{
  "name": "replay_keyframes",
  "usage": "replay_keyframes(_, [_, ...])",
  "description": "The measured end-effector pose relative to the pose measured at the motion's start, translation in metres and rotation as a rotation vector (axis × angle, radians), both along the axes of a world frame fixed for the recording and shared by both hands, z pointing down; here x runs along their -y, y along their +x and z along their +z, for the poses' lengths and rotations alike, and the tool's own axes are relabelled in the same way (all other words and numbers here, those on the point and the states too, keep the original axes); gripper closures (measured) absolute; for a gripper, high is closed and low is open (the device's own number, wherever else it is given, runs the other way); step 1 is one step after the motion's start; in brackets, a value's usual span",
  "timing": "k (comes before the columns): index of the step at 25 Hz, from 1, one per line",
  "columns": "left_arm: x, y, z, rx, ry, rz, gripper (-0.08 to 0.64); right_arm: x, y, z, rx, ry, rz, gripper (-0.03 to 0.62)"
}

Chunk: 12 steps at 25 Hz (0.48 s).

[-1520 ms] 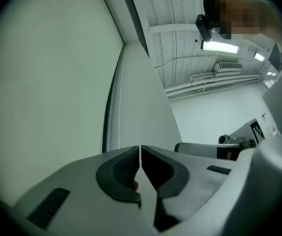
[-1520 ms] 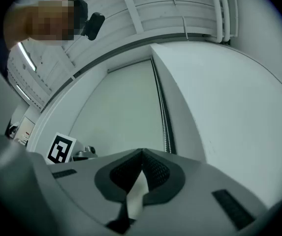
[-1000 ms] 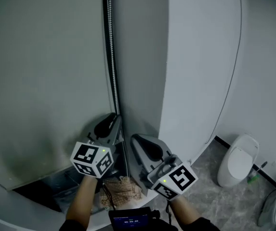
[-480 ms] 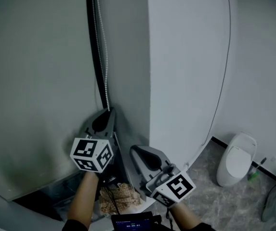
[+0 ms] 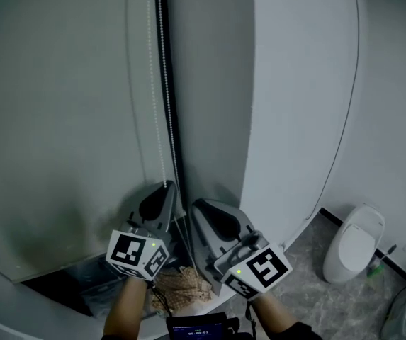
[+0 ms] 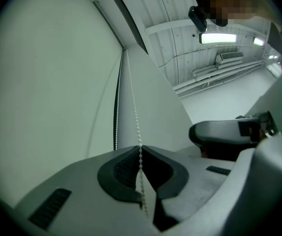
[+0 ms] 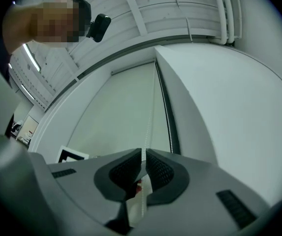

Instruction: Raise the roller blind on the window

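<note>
The grey-green roller blind (image 5: 61, 119) covers the window at the left. Its white bead chain (image 5: 164, 105) hangs down along the dark window frame. My left gripper (image 5: 166, 188) is shut on one strand of the chain (image 6: 141, 154), which runs taut up from the jaws to the blind's top. My right gripper (image 5: 199, 207) sits just right of and slightly below the left one. Its jaws stand pressed on a thin chain strand (image 7: 150, 107) that passes between the pads (image 7: 158, 168). The blind (image 7: 121, 117) fills the window ahead of it.
A white wall pillar (image 5: 295, 105) stands right of the window. A white toilet (image 5: 355, 243) is on the grey floor at the lower right. Below the blind is a dark sill (image 5: 54, 278), with a woven object (image 5: 181, 283) beneath my hands.
The left gripper rose along the chain half a second ago and has since come back down, close beside the right gripper. The right gripper has hardly moved.
</note>
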<state>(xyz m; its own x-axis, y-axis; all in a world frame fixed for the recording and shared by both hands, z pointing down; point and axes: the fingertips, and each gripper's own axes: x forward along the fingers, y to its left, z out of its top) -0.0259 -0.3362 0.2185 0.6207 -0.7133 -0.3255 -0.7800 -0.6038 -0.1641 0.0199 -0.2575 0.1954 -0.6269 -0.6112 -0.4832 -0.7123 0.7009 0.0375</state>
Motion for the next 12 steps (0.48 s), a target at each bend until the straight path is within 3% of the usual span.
replay_keyframes(4, [-0.014,-0.024,0.018,-0.001,-0.014,0.014,0.549,0.012,-0.030,-0.007,-0.050,-0.009,-0.029,0.578])
replay_keyframes(9, [-0.026,-0.021,0.054,0.022,-0.060,0.048,0.549,0.020,-0.053,-0.056,-0.054,0.024,-0.148,0.511])
replay_keyframes(12, [-0.034,-0.022,0.082,0.028,-0.084,0.060,0.550,0.026,-0.061,-0.082,-0.038,0.054,-0.166,0.492])
